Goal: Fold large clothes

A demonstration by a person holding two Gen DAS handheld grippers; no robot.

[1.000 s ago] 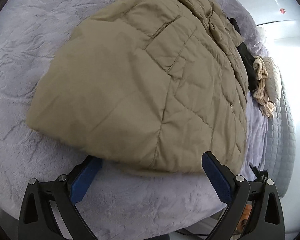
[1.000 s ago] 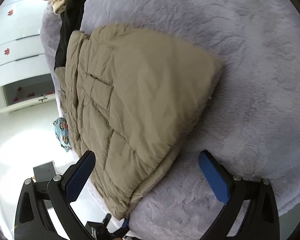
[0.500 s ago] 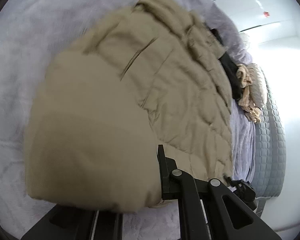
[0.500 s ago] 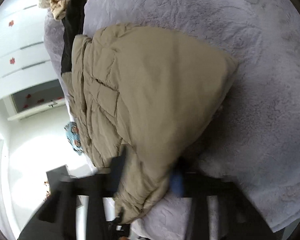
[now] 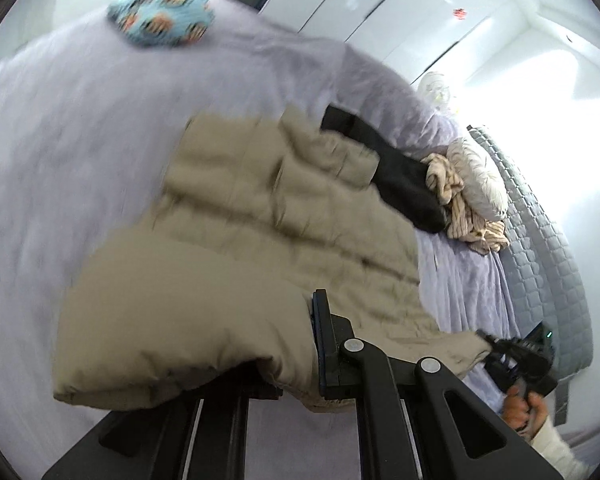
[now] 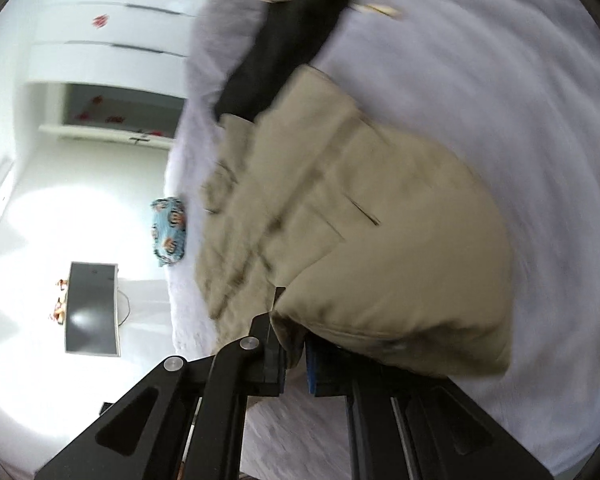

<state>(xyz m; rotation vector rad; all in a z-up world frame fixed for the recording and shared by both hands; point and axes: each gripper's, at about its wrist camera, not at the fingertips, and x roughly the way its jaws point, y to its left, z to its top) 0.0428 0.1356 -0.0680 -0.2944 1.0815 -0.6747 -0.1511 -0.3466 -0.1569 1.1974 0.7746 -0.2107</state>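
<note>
In the left wrist view, I am holding the left claw (image 5: 300, 344) clamped on the near hem of a khaki quilted jacket (image 5: 260, 240), its jaws closed tight on the padded edge; that corner is hanging off the lilac plush bed cover (image 5: 60, 140) while the far part of the jacket is lying on the bed. Beyond it a black garment (image 5: 400, 176), a striped cream garment (image 5: 460, 216) and a pale cushion (image 5: 480, 180) are waiting by the grey quilted mattress edge (image 5: 552, 240), and a blue patterned pillow (image 5: 164, 16) is sitting at the far side. At lower right a hand (image 5: 524, 408) is gripping the right claw (image 5: 496, 350), which is pinching the other hem corner. In the right wrist view, I am keeping the right claw (image 6: 296, 356) shut on the jacket's (image 6: 380, 240) near edge too, with cloth between the pads. I am judging the fold as only begun: both hem corners are gripped and raised, but carrying them over to the collar end is still to come, and the other garments look untouched. No brand or writing is readable; the red marks on the white wardrobe (image 6: 100, 40) are too blurred to make out.
</note>
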